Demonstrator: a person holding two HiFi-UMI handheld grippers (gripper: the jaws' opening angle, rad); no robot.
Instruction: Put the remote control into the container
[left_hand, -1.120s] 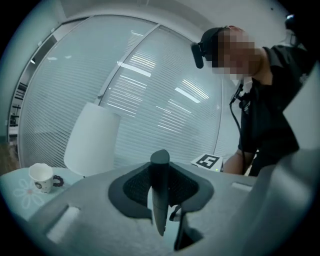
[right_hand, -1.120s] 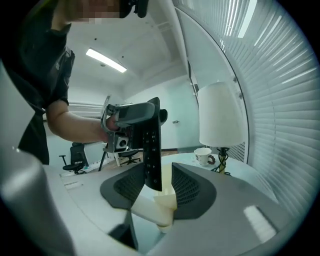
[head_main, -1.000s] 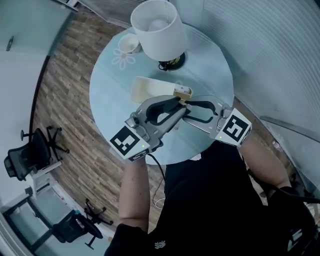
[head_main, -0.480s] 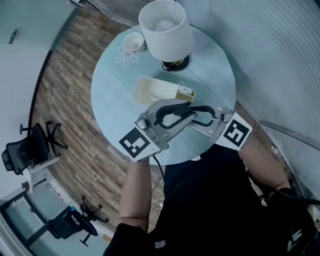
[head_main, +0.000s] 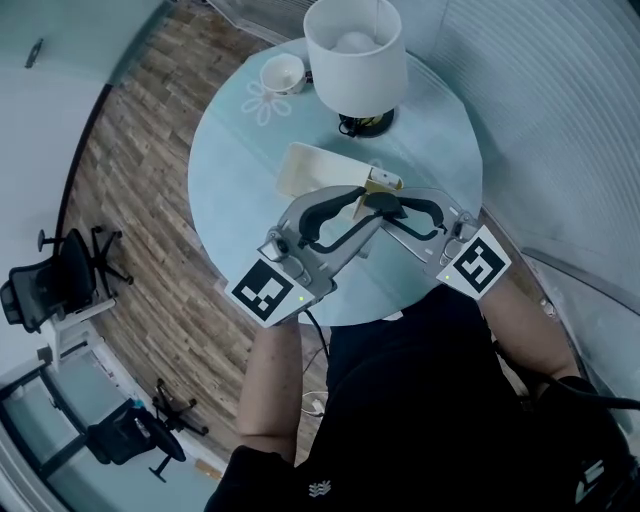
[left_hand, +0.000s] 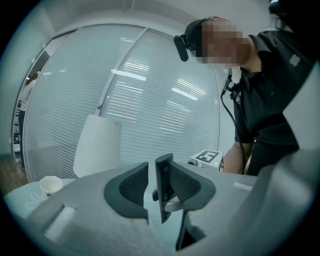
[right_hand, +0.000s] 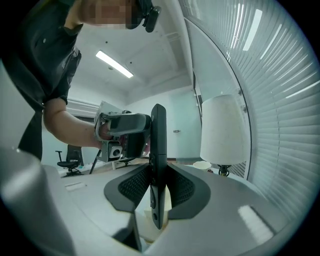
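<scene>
Remote control (right_hand: 158, 165) pinched by right gripper (right_hand: 159, 192), jaws just closing tighter; left gripper (left_hand: 159, 187) jaws just opening, loose around it (handover toward the container (head_main: 305, 165)).

I see a round table (head_main: 225, 180) with a pale blue-green glassy top, standing on a wood-plank floor (head_main: 140, 170). A lamp (head_main: 356, 55) with a white drum shade stands near the table's far edge. Left of the lamp, close by, sits a small white cup (head_main: 281, 72), upright. Printed on the tabletop just left of the lamp's base is a white flower pattern (head_main: 264, 103). On the near side of the lamp lies a shallow cream container (head_main: 308, 170), its nearer end covered from my view.
</scene>
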